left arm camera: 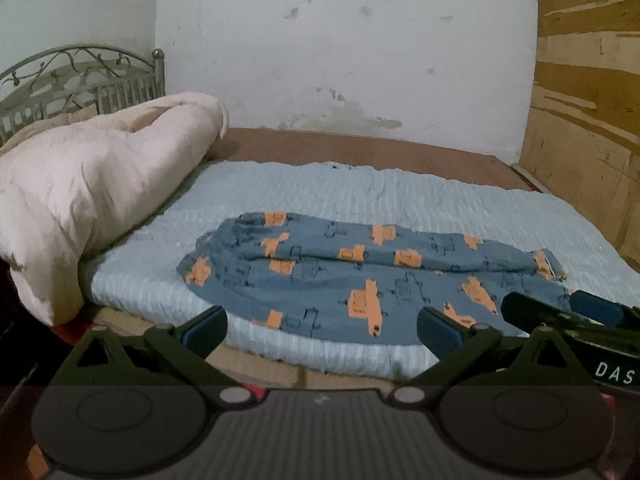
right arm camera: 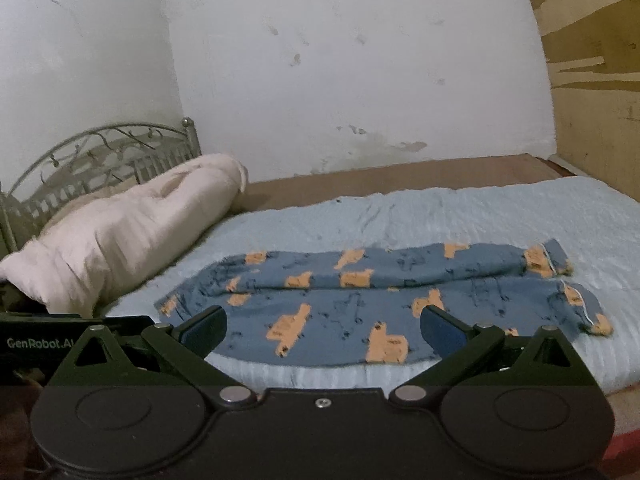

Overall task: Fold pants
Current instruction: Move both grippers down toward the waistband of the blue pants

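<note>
Blue pants with orange vehicle prints lie flat on the light blue mattress pad, waistband to the left, both legs side by side running right to the cuffs. My left gripper hovers open at the near edge of the bed, just short of the pants, nothing between its blue pads. My right gripper is open too, in front of the near leg, holding nothing. The right gripper's fingers show at the right of the left wrist view, over the cuff end.
A bulky cream duvet is rolled up at the left end of the bed by a metal headboard. A stained white wall runs behind the bed. A plywood panel stands at the right. Bare brown bed base shows behind the pad.
</note>
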Demonstrator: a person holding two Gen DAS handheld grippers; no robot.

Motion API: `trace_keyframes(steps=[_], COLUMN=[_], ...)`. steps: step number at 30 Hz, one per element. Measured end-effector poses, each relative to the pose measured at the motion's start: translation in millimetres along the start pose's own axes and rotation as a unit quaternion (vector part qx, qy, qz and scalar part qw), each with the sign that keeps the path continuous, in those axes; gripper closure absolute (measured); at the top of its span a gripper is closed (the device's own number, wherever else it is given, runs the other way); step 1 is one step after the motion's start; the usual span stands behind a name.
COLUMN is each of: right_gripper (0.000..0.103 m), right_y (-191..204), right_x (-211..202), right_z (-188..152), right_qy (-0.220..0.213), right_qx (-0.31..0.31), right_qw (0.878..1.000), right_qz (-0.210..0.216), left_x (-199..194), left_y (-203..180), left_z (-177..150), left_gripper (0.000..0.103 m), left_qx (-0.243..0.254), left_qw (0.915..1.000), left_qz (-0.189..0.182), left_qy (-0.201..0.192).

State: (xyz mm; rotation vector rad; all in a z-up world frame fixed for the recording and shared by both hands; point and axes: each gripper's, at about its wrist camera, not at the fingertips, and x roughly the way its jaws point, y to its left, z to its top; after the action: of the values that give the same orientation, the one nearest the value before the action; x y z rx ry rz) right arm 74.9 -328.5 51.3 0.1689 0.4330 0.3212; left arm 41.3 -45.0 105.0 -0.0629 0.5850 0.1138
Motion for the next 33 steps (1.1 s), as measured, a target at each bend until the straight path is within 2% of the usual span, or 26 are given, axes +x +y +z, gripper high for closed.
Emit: trace_keyframes(steps=[7, 14, 22, 29, 33], right_gripper=[0.001, 0.001, 0.001, 0.001, 0.001], right_y=[-2, 3, 6, -7, -26], right_x=[17, 61, 113, 159, 184], right_z=[20, 36, 50, 55, 53], right_qy=[0.002, 0.032, 0.061, 0.083, 0.101], right_qx=[-0.01, -0.027, -0.065, -0.08, -0.054], right_qw=[1.0, 0.997, 0.993, 0.99, 0.992], right_qz=[-0.016, -0.061, -0.082, -0.083, -0.048], left_x=[32, 88, 143, 202, 234], left_y=[8, 17, 24, 25, 27], left_z=[31, 60, 87, 103, 110], left_gripper=[0.001, 0.001, 0.001, 0.001, 0.001], left_qx=[0.005, 0.021, 0.032, 0.056, 0.067], left_qw=[0.9998, 0.9988, 0.9985, 0.9976, 0.996], left_qz=[-0.018, -0.041, -0.038, -0.006, 0.019], left_qy=[0.01, 0.014, 0.021, 0.04, 0.057])
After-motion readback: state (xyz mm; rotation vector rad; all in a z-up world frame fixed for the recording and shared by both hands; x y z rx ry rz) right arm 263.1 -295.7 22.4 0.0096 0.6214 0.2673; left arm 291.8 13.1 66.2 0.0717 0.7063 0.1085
